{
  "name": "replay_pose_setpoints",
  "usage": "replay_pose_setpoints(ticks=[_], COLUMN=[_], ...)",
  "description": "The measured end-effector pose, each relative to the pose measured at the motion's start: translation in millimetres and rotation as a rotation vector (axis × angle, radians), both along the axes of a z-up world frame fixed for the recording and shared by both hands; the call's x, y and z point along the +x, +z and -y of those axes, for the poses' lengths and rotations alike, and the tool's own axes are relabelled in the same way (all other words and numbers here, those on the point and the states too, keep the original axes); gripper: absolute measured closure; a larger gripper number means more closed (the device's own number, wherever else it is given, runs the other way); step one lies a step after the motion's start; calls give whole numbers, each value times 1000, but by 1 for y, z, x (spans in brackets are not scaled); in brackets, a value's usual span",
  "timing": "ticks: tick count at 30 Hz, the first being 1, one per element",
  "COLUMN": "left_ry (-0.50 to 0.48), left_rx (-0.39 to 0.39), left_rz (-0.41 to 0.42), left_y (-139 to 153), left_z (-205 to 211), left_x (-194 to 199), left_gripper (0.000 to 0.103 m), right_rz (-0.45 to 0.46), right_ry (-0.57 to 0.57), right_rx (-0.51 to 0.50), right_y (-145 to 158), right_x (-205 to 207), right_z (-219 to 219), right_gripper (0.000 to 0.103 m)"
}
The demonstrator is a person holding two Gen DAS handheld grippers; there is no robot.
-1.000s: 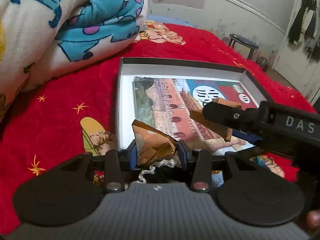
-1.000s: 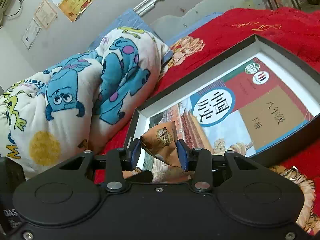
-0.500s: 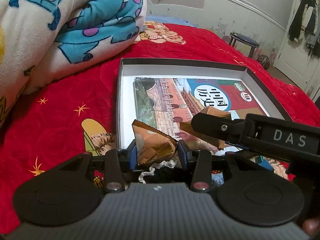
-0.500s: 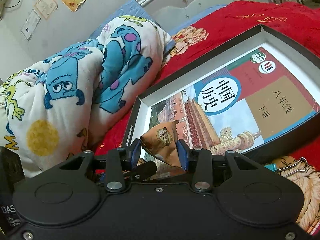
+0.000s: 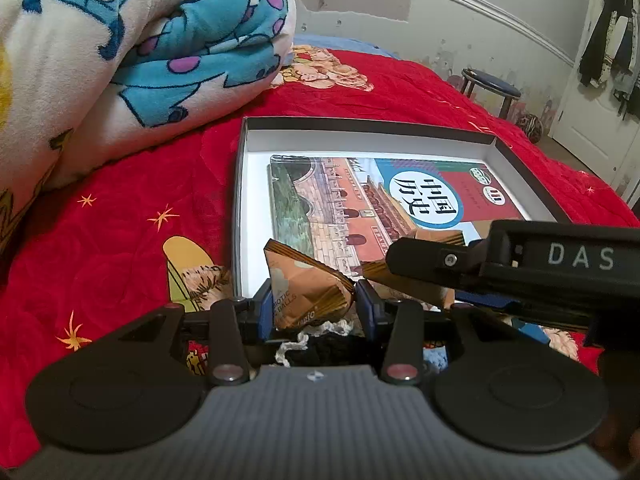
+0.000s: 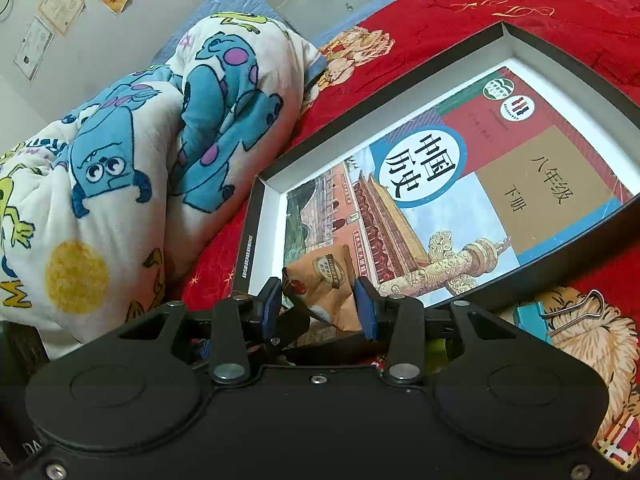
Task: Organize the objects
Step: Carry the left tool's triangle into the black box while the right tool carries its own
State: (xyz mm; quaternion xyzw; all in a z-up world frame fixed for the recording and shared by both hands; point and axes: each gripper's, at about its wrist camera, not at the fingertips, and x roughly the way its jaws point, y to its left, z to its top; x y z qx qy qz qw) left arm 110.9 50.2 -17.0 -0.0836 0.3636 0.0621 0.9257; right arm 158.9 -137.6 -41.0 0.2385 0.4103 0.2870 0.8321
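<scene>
A shallow black box with a white inside (image 5: 256, 184) (image 6: 256, 236) lies on the red bedspread, and a history textbook (image 5: 360, 200) (image 6: 460, 184) lies flat in it. My left gripper (image 5: 316, 300) is shut on a crumpled brown snack packet (image 5: 308, 284), which hangs over the box's near left corner. My right gripper (image 6: 319, 306) is shut on a second brown packet (image 6: 326, 280) over the book's near left end. In the left wrist view the right gripper comes in from the right, just beside my left one, with its packet (image 5: 404, 276) under the dark finger.
A rolled cartoon blanket (image 5: 140, 48) (image 6: 140, 160) lies left of the box. A metal binder clip (image 6: 576, 312) and a teal item (image 6: 528, 318) sit near the box's front edge. Black and white yarn (image 5: 316, 346) shows below my left gripper. A stool (image 5: 490, 88) stands beyond the bed.
The right gripper has swung leftward and tilted, coming closer to the left gripper over the box's near end. The left gripper and its packet have stayed put.
</scene>
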Motion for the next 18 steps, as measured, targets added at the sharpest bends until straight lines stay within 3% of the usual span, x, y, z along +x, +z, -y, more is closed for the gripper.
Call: replay_pose_setpoints(ticks=[8,18], left_ry=[5,9], left_rx=[-25,-9], left_rz=[-4,0], left_y=[-1,-3], left_z=[-2,0], left_x=[-1,-1], left_gripper=[56,55], right_rz=[21,16], right_ry=[-4,-1], right_rx=[-66,-44], right_y=[2,0], right_x=[-4,-2], right_z=[-9,-6], right_gripper=[64,64])
